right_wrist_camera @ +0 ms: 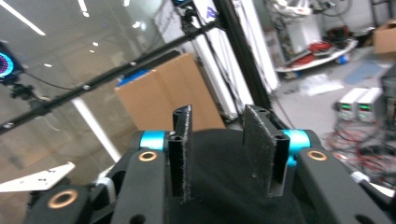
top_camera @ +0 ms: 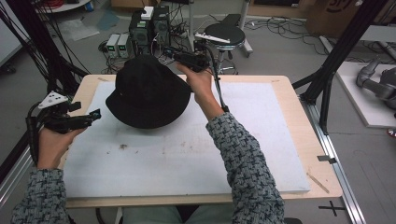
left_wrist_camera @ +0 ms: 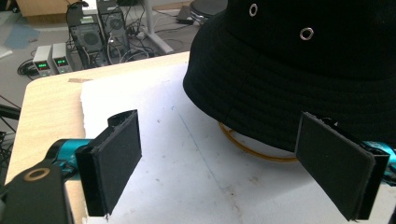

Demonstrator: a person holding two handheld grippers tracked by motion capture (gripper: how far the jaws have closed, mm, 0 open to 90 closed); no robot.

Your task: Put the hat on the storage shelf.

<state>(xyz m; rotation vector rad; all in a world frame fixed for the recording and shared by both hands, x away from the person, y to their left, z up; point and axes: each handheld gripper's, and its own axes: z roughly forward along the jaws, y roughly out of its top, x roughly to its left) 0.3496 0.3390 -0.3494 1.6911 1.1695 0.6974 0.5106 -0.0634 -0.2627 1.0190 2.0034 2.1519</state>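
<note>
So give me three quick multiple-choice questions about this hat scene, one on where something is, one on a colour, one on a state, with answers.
1. Where is the hat?
A. on the floor
B. over the white mat, far left part
C. on the stool

2. What colour is the hat?
A. black
B. red
C. white

3. How does the left claw stand?
A. shut on the hat
B. shut on nothing
C. open

Answers: 1 B, the high view shows it there. 2 A, black all over. 3 C, its pads stand wide apart.

Power supplies (top_camera: 118,44) and a stool (top_camera: 224,34) beyond the table (top_camera: 299,121).
</note>
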